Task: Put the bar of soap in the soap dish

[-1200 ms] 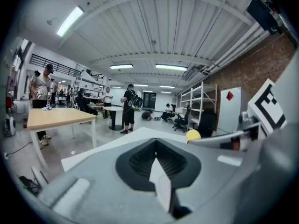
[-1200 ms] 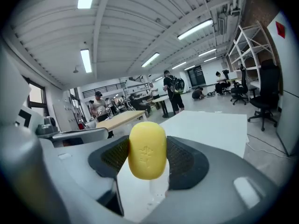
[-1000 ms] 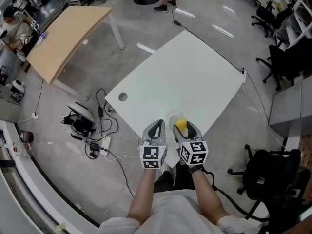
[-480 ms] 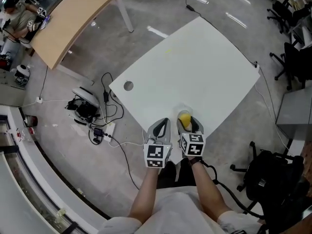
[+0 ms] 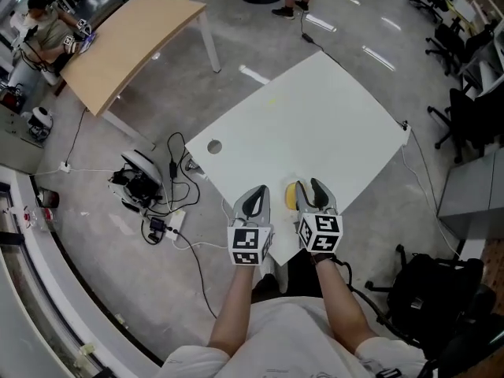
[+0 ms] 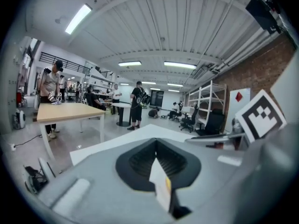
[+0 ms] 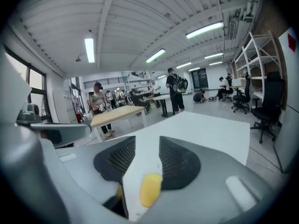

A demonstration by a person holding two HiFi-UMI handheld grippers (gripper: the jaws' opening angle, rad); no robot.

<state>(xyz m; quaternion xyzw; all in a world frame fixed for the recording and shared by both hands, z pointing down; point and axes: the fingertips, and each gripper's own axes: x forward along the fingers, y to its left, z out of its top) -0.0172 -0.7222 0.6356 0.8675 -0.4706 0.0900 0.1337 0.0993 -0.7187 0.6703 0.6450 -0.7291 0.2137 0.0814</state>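
A yellow bar of soap (image 5: 292,196) lies at the near edge of the white table (image 5: 315,124). It sits between the fingers of my right gripper (image 5: 305,186), close to the left one. In the right gripper view the soap (image 7: 150,188) shows low in the gap between the jaws, with white surface beside it. The jaws have just been closing, but the pads do not press the soap from both sides. I cannot make out a soap dish around it. My left gripper (image 5: 253,195) hovers beside the right one, jaws together on nothing.
The table has a round cable hole (image 5: 213,146) at its left. On the floor to the left lie a device and cables (image 5: 138,183). A wooden table (image 5: 134,38) stands farther left, office chairs (image 5: 472,109) at the right, a black bag (image 5: 429,290) by my right side.
The right gripper's jaws stand narrower around the soap than before. Both grippers have shifted a little along the table's near edge, and the head view has moved.
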